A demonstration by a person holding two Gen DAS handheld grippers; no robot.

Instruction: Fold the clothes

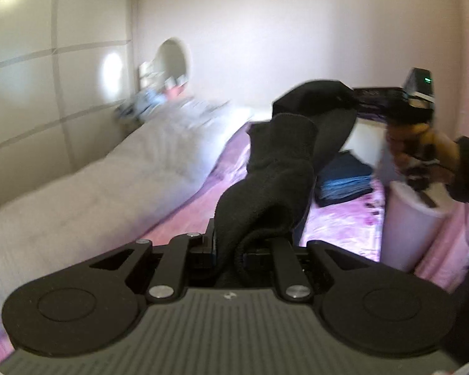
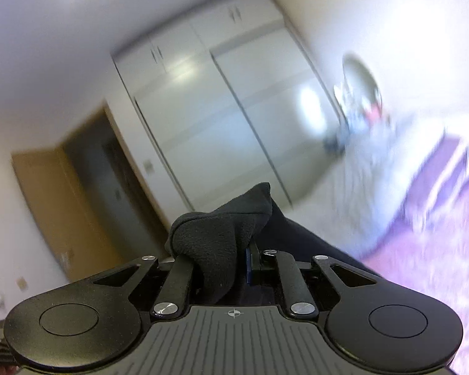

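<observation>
A black fleece garment (image 1: 275, 175) hangs in the air between both grippers, above a bed with a pink cover (image 1: 337, 218). My left gripper (image 1: 234, 243) is shut on one bunched end of it. In the left wrist view the cloth stretches away to my right gripper (image 1: 353, 97), which holds the far end high at the upper right. In the right wrist view my right gripper (image 2: 234, 259) is shut on a bunched fold of the same black garment (image 2: 215, 237). The fingertips of both grippers are hidden by cloth.
A folded dark blue garment (image 1: 344, 178) lies on the pink cover. A white duvet (image 1: 103, 187) lies along the bed's left side. A white cylinder bin (image 1: 409, 225) stands at right. A white wardrobe (image 2: 222, 106) and a doorway (image 2: 87, 206) are behind.
</observation>
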